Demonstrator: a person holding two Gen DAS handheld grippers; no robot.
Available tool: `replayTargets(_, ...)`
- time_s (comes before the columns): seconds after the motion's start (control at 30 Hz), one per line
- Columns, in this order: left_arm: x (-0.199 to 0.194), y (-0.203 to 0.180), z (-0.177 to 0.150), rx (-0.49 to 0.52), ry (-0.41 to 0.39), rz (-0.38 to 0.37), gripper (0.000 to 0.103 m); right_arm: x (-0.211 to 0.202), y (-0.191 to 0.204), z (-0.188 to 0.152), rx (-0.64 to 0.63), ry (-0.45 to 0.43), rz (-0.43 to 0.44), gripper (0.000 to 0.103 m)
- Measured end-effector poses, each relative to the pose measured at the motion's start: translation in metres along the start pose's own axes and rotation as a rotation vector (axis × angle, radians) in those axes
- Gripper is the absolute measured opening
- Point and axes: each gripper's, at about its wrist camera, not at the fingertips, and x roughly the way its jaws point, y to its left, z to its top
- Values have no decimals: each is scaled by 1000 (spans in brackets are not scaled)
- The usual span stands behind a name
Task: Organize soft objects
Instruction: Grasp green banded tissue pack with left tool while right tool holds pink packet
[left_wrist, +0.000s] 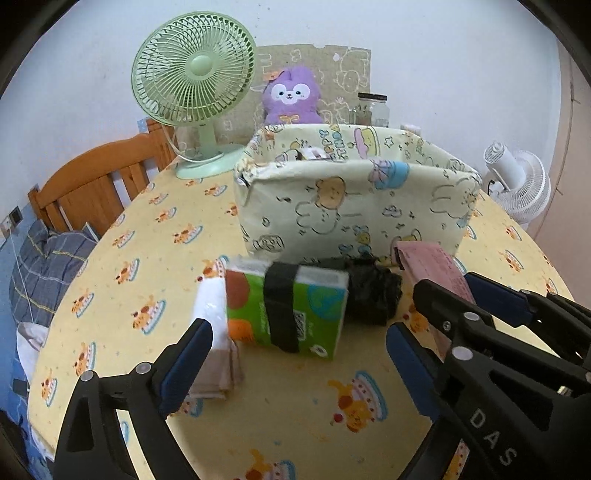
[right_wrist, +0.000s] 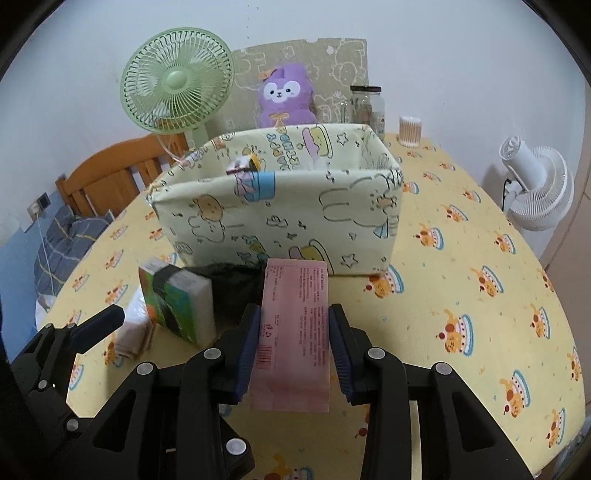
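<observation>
My left gripper (left_wrist: 299, 343) stands open above the tablecloth, and its pads touch nothing. Just beyond its fingertips a green tissue pack (left_wrist: 288, 306) with a black band lies tilted. A folded white and beige cloth (left_wrist: 214, 354) lies by the left finger. Behind the pack sits a crumpled black bundle (left_wrist: 373, 291). My right gripper (right_wrist: 293, 332) is shut on a flat pink packet (right_wrist: 291, 291), which points toward the cartoon-print fabric box (right_wrist: 277, 206). The box (left_wrist: 351, 206) stands open-topped with small items inside. A purple plush (right_wrist: 286, 96) sits behind it.
A green desk fan (left_wrist: 192, 74) stands at the back left of the yellow-clothed table (right_wrist: 461, 295). Behind the box are a glass jar (right_wrist: 365, 107) and a cotton swab tub (right_wrist: 410, 131). A white fan (right_wrist: 535, 192) stands off the right edge, a wooden chair (left_wrist: 96, 184) at the left.
</observation>
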Motion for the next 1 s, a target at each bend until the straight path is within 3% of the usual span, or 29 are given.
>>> replayTargets(0.7, 28, 10, 17, 34, 13, -79, 96, 12, 1, 11, 54, 7, -90, 40)
replayTargets(1.0, 33, 13, 15, 5, 39, -98, 77, 18, 0, 12, 60, 20, -90, 40)
